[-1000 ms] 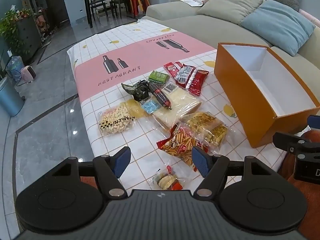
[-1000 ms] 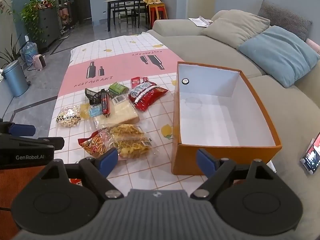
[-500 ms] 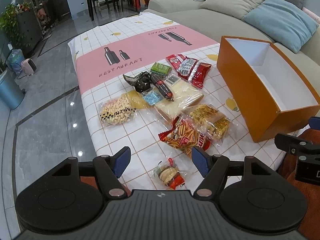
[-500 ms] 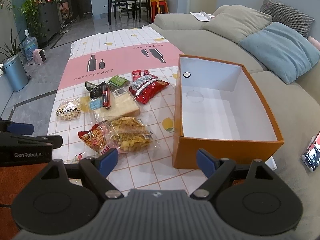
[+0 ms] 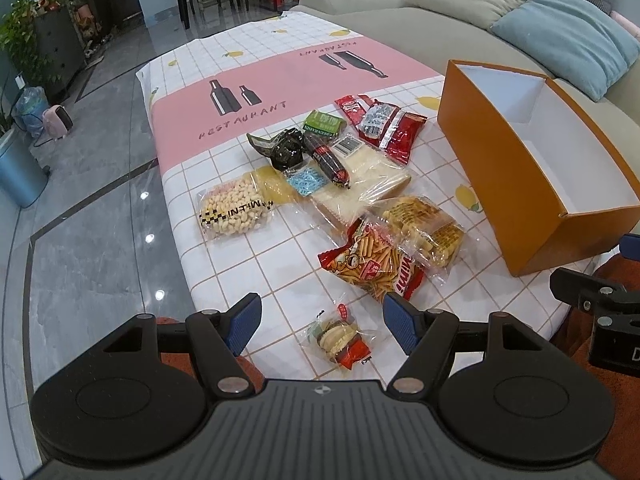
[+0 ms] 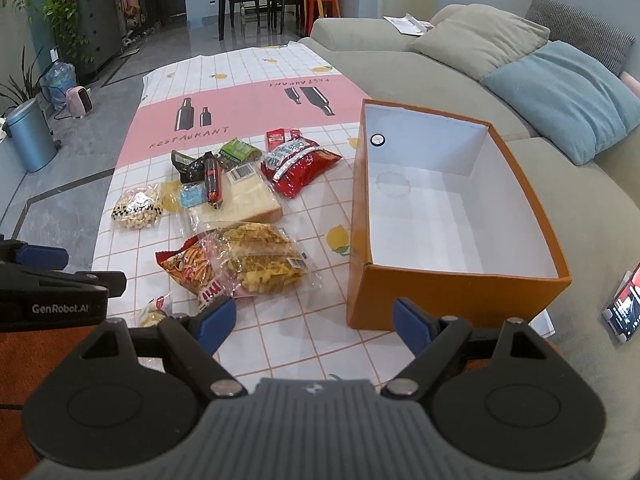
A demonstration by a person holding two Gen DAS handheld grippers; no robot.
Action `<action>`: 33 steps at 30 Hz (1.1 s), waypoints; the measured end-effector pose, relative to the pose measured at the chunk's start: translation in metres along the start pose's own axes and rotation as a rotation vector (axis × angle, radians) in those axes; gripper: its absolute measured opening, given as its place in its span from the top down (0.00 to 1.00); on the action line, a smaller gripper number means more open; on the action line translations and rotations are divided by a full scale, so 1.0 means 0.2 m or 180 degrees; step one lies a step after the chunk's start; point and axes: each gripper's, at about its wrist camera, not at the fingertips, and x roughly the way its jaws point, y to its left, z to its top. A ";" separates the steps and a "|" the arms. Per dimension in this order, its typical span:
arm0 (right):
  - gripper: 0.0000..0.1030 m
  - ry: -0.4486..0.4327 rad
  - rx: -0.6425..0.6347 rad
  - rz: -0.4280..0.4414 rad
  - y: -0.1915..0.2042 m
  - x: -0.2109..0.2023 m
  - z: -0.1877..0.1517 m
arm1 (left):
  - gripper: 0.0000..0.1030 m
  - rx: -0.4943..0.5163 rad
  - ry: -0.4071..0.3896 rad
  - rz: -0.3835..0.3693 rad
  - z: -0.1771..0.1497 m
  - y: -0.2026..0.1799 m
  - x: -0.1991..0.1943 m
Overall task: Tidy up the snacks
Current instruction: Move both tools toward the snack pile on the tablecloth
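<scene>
Several snack packs lie on a tiled tablecloth (image 5: 224,272): a peanut bag (image 5: 234,210), a red stick-snack bag (image 5: 372,266), a yellow cracker bag (image 5: 424,226), a bread pack (image 5: 360,180), a red sausage (image 5: 328,158) and a small wrapped snack (image 5: 340,338). An empty orange box (image 5: 532,184) stands to their right, also in the right wrist view (image 6: 452,292). My left gripper (image 5: 322,322) is open above the small wrapped snack at the near table edge. My right gripper (image 6: 314,322) is open and empty, in front of the box's near left corner.
A grey sofa (image 6: 400,52) with cushions runs along the right behind the box. A phone (image 6: 624,308) lies on the sofa at the right. Grey tiled floor, a blue bin (image 5: 18,172) and plants are on the left. A dining table stands far back.
Both grippers have tilted and shifted forward over the table, so the snacks and box sit closer and lower in view. The small wrapped snack now shows fully between the left fingers. Nothing was grasped.
</scene>
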 end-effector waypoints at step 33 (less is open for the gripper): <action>0.19 0.0183 -0.0032 -0.0005 0.02 0.05 -0.04 | 0.21 -0.0055 0.0060 -0.0018 -0.02 0.01 0.02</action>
